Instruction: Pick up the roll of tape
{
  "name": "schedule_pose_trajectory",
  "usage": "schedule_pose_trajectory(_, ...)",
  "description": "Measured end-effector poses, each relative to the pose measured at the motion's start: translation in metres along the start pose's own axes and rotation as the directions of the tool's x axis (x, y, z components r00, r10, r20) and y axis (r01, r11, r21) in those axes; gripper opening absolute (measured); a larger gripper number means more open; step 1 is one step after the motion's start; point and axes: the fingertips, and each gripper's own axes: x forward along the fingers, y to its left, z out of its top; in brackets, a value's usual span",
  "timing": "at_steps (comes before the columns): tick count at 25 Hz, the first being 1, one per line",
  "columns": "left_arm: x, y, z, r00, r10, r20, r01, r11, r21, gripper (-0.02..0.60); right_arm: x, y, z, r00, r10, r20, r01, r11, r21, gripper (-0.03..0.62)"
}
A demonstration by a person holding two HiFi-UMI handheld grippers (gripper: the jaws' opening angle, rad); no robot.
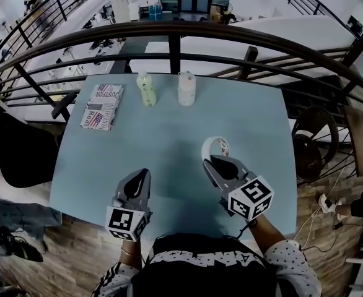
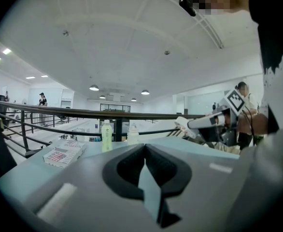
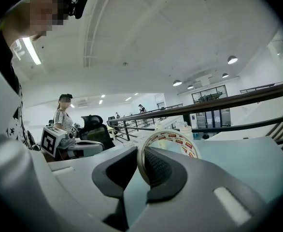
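The roll of tape (image 1: pixel 223 145) is a white ring with red print. It stands upright between the jaws of my right gripper (image 1: pixel 214 159), over the right middle of the pale blue table (image 1: pixel 169 135). In the right gripper view the gripper (image 3: pixel 140 151) is shut on the tape (image 3: pixel 180 140), one pad inside the ring and one outside. The left gripper view shows the tape (image 2: pixel 182 124) held a little above the tabletop. My left gripper (image 1: pixel 138 181) hovers near the table's front edge, left of the tape, shut (image 2: pixel 145 148) with nothing in it.
At the table's far side stand a green bottle (image 1: pixel 146 89) and a white bottle (image 1: pixel 186 88), with a printed box (image 1: pixel 102 106) to their left. A dark metal railing (image 1: pixel 175 33) runs behind the table. A black chair (image 1: pixel 14 147) sits at the left.
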Motion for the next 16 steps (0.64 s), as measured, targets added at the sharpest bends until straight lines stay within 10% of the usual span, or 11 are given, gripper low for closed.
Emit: schedule_pose_trajectory(16, -0.0006, 0.0067, 0.0006, 1.0, 0.017, -0.003, -0.017, 1.0, -0.004, 0.0, 0.0044, -0.0033, 0.0014, 1.0, 0.0, 0.003, 0.0, 1.0, 0.009, 0.052)
